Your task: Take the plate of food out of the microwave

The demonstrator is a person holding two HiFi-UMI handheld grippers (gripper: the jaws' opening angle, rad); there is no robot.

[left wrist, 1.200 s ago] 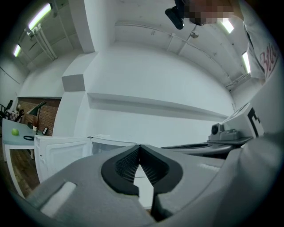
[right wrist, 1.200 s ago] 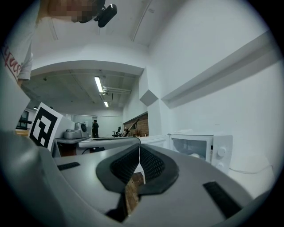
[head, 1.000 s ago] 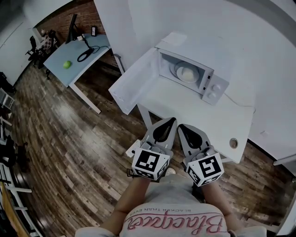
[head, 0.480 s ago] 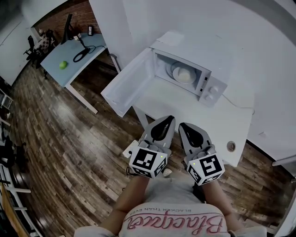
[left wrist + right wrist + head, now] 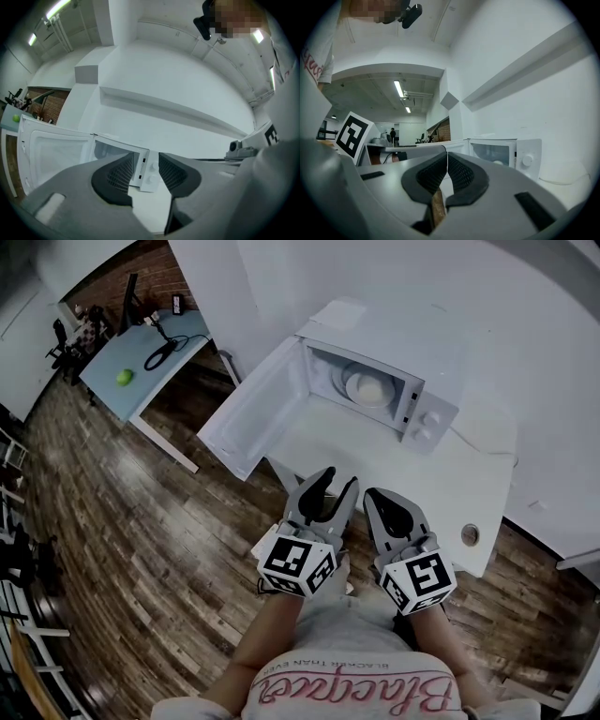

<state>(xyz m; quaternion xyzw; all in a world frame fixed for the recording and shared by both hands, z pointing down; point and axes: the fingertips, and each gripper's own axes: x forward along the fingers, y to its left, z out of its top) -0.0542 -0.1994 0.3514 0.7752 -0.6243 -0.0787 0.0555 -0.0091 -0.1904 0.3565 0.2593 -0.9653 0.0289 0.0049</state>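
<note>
- Microwave (image 5: 417,413): on white table (image 5: 441,484), door (image 5: 248,418) swung open.
- Plate of food (image 5: 367,387): inside the microwave.
- Left gripper (image 5: 334,482): before the microwave, jaws opening, nothing between.
- Right gripper (image 5: 375,497): before the microwave, jaws clenched, empty.

Food (image 5: 370,389) on the plate (image 5: 348,381) — pale, too small for detail

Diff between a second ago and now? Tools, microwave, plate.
The left tool was shut a second ago; its jaws are now opening, with nothing between them. Nothing was taken hold of or let go. Unchanged: the right tool stays shut and empty, the microwave door is open, and the plate of food sits inside.
</note>
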